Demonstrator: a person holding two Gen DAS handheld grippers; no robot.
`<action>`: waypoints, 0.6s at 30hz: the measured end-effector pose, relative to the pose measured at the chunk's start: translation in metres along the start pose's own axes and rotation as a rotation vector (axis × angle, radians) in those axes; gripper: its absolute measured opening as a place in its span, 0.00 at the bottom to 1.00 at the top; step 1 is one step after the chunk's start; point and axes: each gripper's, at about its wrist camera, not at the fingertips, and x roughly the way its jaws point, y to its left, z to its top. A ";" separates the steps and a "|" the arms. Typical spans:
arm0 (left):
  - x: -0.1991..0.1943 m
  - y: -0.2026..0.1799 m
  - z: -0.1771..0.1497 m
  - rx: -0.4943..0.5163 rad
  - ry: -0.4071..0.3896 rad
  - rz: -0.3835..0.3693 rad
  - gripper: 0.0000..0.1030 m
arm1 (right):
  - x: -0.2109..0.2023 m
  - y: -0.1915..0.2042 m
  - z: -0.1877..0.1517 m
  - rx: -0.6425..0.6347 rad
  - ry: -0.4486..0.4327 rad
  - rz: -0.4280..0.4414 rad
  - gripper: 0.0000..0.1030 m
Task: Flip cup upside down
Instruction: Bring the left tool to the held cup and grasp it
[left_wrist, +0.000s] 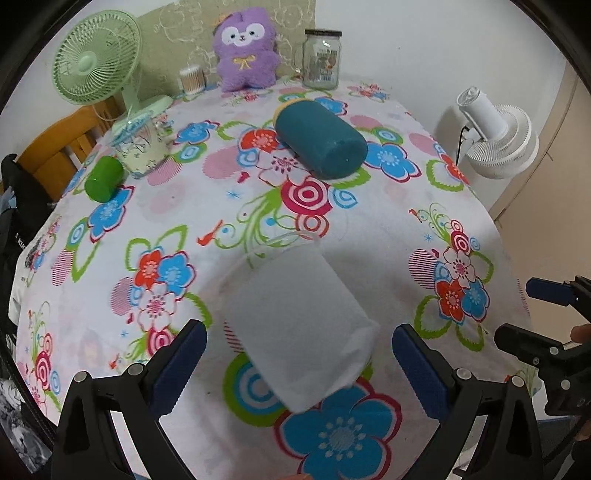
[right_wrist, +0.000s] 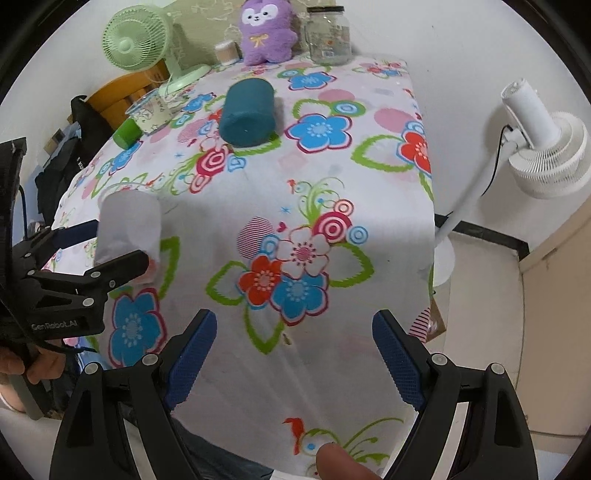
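Observation:
A frosted white plastic cup (left_wrist: 299, 325) lies on its side on the flowered tablecloth (left_wrist: 207, 206), base toward me, mouth pointing away. My left gripper (left_wrist: 299, 354) is open, its blue pads on either side of the cup's base end without touching. The right wrist view shows the same cup (right_wrist: 127, 230) at the left with the left gripper (right_wrist: 107, 247) around it. My right gripper (right_wrist: 293, 354) is open and empty above the table's near edge, well to the right of the cup.
A teal cup (left_wrist: 321, 138) lies on its side mid-table. A small green cup (left_wrist: 103, 179) and a patterned cup (left_wrist: 142, 146) sit at left. A green fan (left_wrist: 98, 55), purple plush (left_wrist: 245, 50), cotton swab tub (left_wrist: 192, 79) and glass jar (left_wrist: 321, 59) line the back. A white floor fan (right_wrist: 543, 147) stands right.

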 end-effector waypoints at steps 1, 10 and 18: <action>0.002 -0.001 0.000 0.000 0.006 -0.002 0.99 | 0.003 -0.003 0.000 0.005 0.004 0.003 0.86; 0.021 -0.008 0.007 -0.027 0.032 -0.008 0.97 | 0.018 -0.021 0.002 0.043 0.029 0.023 0.86; 0.025 0.003 0.006 -0.095 0.055 -0.034 0.78 | 0.023 -0.022 0.003 0.050 0.034 0.049 0.86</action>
